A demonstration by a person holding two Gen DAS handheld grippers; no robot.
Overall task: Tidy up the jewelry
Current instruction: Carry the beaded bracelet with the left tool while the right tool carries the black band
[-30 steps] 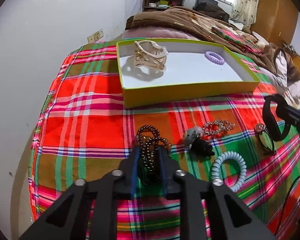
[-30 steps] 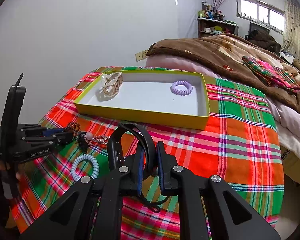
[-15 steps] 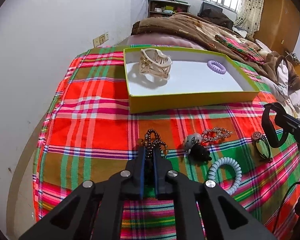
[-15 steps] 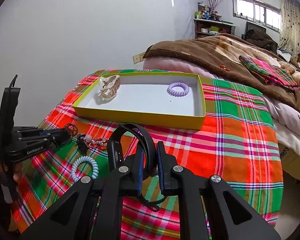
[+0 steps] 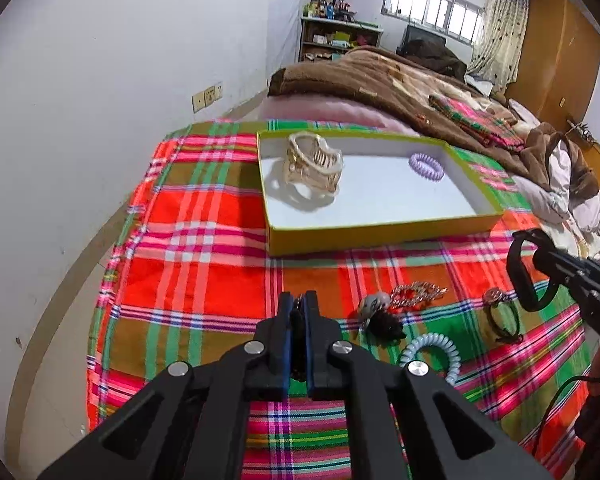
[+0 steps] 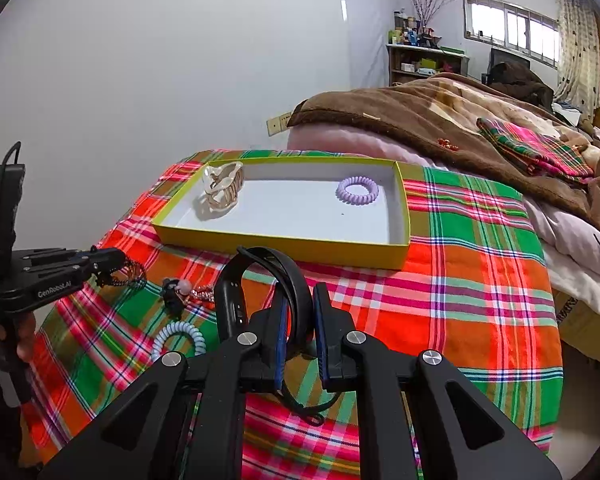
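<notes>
The left tool [image 5: 299, 312] is clenched on a dark beaded bracelet [image 6: 130, 272]; the beads sit pinched between its blue pads, and in the right wrist view the loop hangs from the tool tip just above the plaid cloth [image 5: 204, 264] near the left edge of the bench. The right tool [image 6: 300, 312] is clenched on a black wristband [image 6: 260, 280], held upright over the near half of the bench.

A shallow yellow-green tray [image 5: 380, 236] with a white floor sits on the far half of the bench. Inside it, a cream claw hair clip [image 5: 312, 168] stands at the far left corner and a lilac spiral hair tie [image 5: 426, 166] lies near the far right corner, well apart from the clip.

On the cloth between the tray and the near edge lie a black hair tie with a pale bead [image 5: 380, 316], touching a rhinestone chain [image 5: 418, 294]; a pale blue spiral hair tie [image 5: 432, 350] just beside them toward the near edge; and a dark band with a round charm [image 5: 502, 316] to their right.
</notes>
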